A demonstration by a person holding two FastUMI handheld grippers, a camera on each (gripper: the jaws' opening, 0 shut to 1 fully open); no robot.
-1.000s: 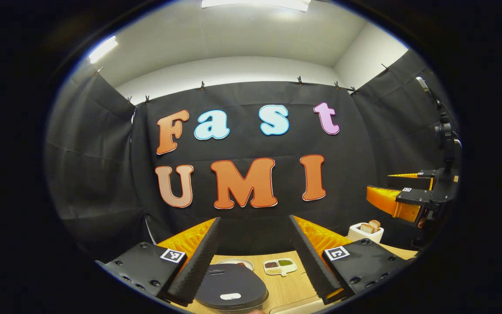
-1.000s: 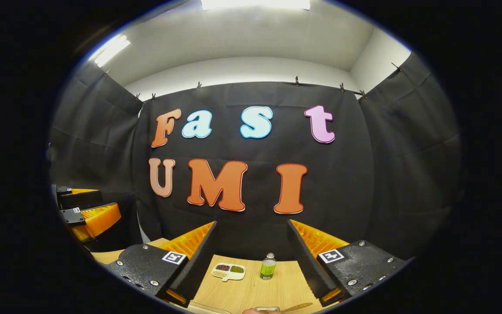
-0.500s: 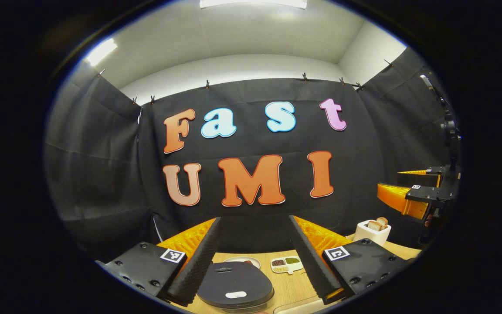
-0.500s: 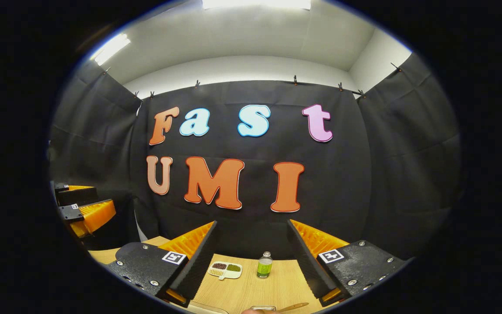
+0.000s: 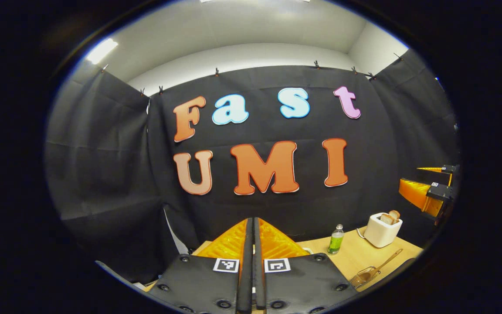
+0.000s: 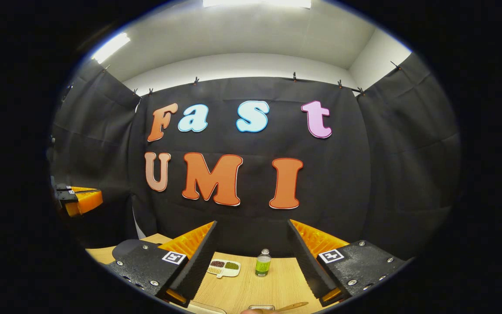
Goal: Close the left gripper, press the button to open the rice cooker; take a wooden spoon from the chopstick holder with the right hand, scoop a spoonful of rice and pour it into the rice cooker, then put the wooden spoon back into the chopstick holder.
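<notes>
Two fingers of the left gripper [image 5: 253, 266] are pressed flat together in the left gripper view, nothing between them, held above the counter [image 5: 364, 255]. Right of them on the counter: green bottle [image 5: 336, 239], white toaster [image 5: 382, 227] with bread in the slots, and a wooden spoon [image 5: 375, 269] standing in a clear holder [image 5: 363, 278] near the front edge. Right gripper [image 5: 427, 192] sits farther off at the right edge, up in the air, fingers apart.

Right gripper view: right gripper [image 6: 251, 253] is wide open, empty, touching nothing, hovering over the counter [image 6: 251, 288]. Between the fingers, farther back: sectioned dish [image 6: 224, 267] of grains and the bottle [image 6: 262, 263], side by side, apart. Spoon [image 6: 292, 307] tip and holder [image 6: 261, 307] rim show at the bottom edge, just below the fingers. Dark rice cooker [image 6: 125, 248] lid peeks out behind the left finger, lid down. Left gripper [image 6: 79, 200] is at the far left, raised; can't tell its gap from here.
</notes>
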